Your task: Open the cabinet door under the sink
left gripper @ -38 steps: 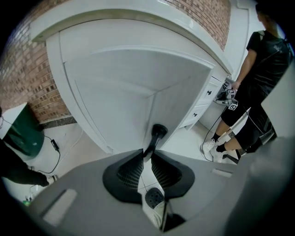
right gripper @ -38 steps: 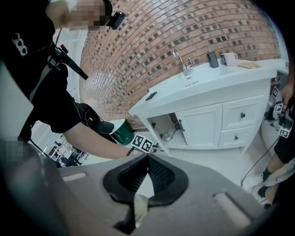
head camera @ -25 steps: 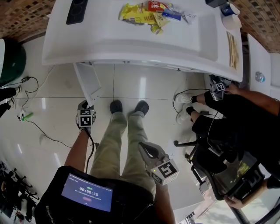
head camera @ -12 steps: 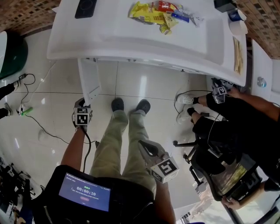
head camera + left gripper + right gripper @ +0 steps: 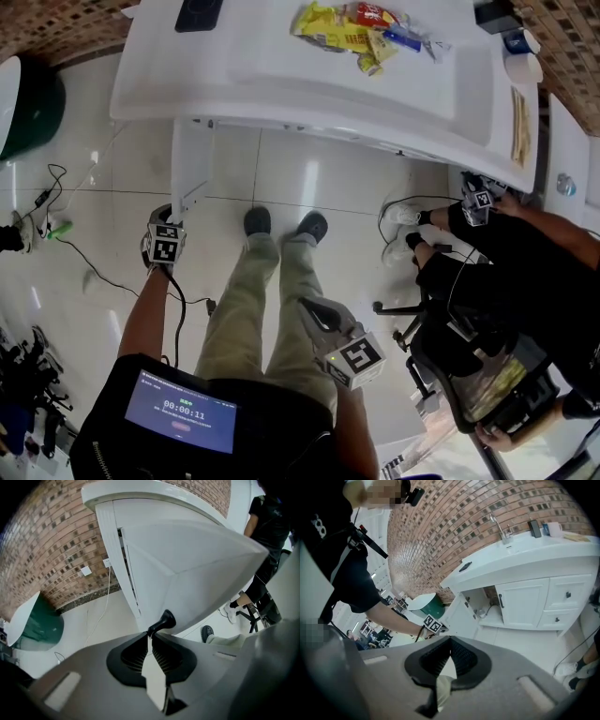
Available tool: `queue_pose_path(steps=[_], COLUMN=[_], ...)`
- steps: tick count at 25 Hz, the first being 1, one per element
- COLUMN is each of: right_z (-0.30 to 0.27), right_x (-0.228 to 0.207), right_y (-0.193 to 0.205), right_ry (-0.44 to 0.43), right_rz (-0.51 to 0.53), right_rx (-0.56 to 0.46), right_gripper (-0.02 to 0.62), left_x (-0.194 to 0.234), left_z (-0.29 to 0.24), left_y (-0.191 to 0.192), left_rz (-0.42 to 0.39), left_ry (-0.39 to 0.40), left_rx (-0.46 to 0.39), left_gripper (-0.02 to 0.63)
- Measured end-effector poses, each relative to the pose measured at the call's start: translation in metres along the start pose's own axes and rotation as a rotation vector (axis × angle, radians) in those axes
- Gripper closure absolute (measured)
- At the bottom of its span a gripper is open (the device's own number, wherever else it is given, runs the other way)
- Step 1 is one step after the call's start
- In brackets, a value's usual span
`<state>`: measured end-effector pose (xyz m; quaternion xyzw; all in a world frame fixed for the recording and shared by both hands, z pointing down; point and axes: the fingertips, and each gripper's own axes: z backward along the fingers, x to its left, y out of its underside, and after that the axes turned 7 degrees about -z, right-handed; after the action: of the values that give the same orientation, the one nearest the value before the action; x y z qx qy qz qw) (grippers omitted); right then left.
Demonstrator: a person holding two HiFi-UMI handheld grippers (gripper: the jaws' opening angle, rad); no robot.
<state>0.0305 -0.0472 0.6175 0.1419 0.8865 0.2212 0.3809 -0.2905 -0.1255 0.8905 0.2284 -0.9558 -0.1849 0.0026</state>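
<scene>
The white cabinet door under the sink counter stands swung out toward me at the left. My left gripper sits at the door's outer edge. In the left gripper view the door fills the frame and my left gripper is shut on its black handle. My right gripper hangs over my right thigh, away from the cabinet. In the right gripper view my right gripper is shut and holds nothing, and the open door and the cabinet's inside show beyond it.
A person in black sits on an office chair at the right, feet near the cabinet. Cables trail over the tiled floor at the left, by a green bin. Snack packets lie in the sink. My shoes stand before the cabinet.
My left gripper has moved left with the handle, and the door has swung wider open. The right gripper has barely moved.
</scene>
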Motion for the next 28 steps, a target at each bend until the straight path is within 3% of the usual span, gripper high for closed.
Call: queue_pose_path(steps=[5,12,16,28], right_z=[0.0,0.001,-0.004,-0.005], right_x=[-0.004,0.001,0.001,0.011], right_y=[0.002,0.002,0.005,0.01], right_ry=[0.009,0.01,0.004,-0.008], right_rz=[0.001,0.003,0.014,0.043], right_rx=[0.013,0.021,0.026,0.026], right_gripper=[0.607,0.607,0.607,0.607], left_x=[0.012,0.014,0.016,0.006], left_z=[0.001,0.002,0.0,0.02], left_y=[0.006,0.009,0.005,0.028], left_rz=[-0.055,-0.062,-0.069,0.145], left_ry=[0.031,0.068,0.051,0.05], left_rx=[0.022,0.012,0.0,-0.032], left_gripper=[0.56,0.556,0.555,0.562])
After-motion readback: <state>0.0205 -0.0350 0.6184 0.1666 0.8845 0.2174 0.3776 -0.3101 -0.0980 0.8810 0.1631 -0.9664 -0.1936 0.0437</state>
